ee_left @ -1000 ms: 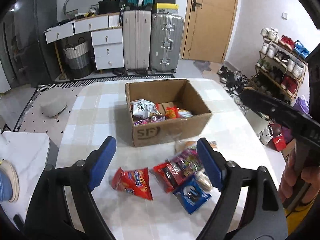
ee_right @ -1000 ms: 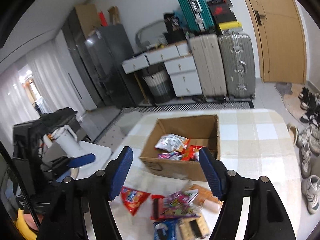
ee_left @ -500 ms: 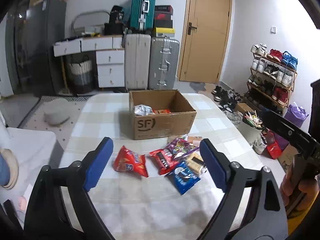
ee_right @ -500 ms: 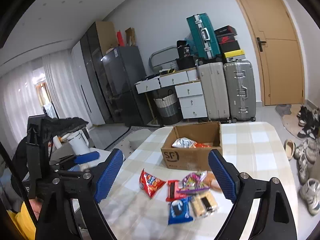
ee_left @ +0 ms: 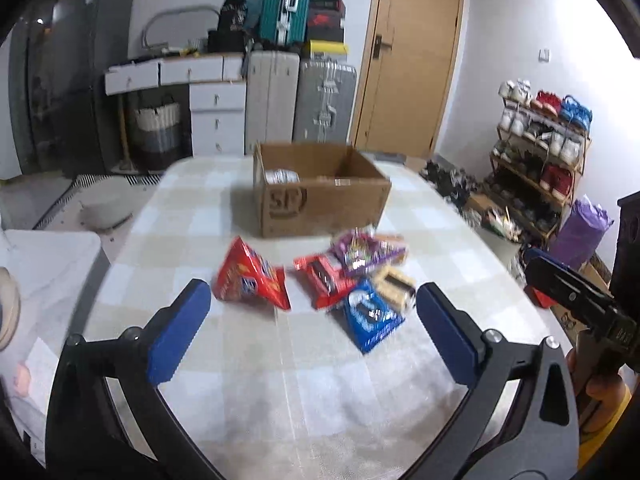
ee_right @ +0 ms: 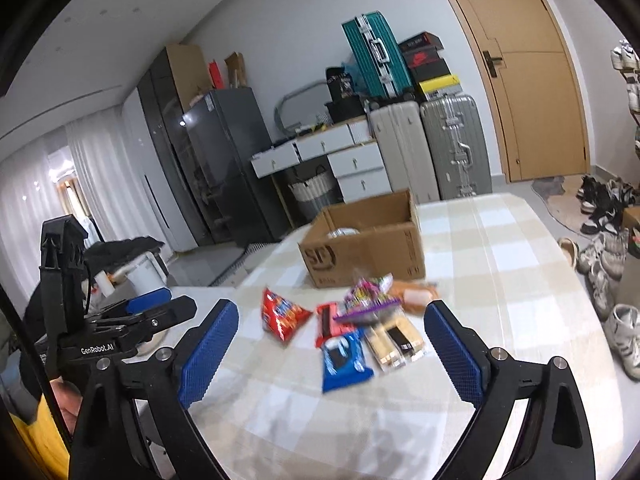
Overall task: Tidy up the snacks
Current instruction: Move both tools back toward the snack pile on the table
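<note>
With both the left tool [ee_left: 312,322] and right tool [ee_right: 332,338] opening and empty, two overlapped snack packets [ee_left: 348,276] at 12 o'clock may be pinched together.

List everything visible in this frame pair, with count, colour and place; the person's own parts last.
Box: 1, brown cardboard, mid-table, a silver packet inside.
Red bag: 1, left of the snack pile.
Red bar pack: 1, pile centre.
Purple bag: 1, nearest the box.
Blue pack: 1, pile front.
Beige biscuit pack: 1, right of blue pack.
Orange pack: 1, behind purple bag.
Table: 1, beige check cloth.
Suitcases: 3, white, silver, teal, far wall.
Door: 1, tan.
Left gripper: jaws opening, empty.
Right gripper: jaws opening, empty.
</note>
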The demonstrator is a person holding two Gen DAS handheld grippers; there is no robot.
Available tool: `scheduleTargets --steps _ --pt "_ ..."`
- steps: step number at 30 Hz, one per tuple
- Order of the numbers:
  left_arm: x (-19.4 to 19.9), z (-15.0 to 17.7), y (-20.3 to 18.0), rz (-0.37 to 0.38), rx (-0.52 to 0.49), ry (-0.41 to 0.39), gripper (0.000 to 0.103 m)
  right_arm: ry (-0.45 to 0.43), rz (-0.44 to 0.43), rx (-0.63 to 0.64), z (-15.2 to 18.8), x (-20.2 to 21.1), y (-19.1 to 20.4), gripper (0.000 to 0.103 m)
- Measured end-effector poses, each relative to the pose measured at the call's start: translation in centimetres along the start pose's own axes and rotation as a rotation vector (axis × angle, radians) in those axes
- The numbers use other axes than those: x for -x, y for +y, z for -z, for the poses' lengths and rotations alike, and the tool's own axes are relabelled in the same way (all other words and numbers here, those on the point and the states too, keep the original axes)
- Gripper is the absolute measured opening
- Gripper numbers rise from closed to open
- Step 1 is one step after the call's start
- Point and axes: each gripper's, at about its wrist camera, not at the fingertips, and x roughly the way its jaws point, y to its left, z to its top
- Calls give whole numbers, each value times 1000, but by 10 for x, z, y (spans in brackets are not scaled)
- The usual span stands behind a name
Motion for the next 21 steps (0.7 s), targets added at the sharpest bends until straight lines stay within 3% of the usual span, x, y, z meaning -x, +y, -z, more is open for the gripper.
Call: scheduleTargets --steps 17,21 --pt "-141 23 -9 53 -9 238 103 63 5 -61 21 -51 -44 96" --pt "-174 22 -19 100 -2 312 103 77 9 -83 25 -61 -58 96"
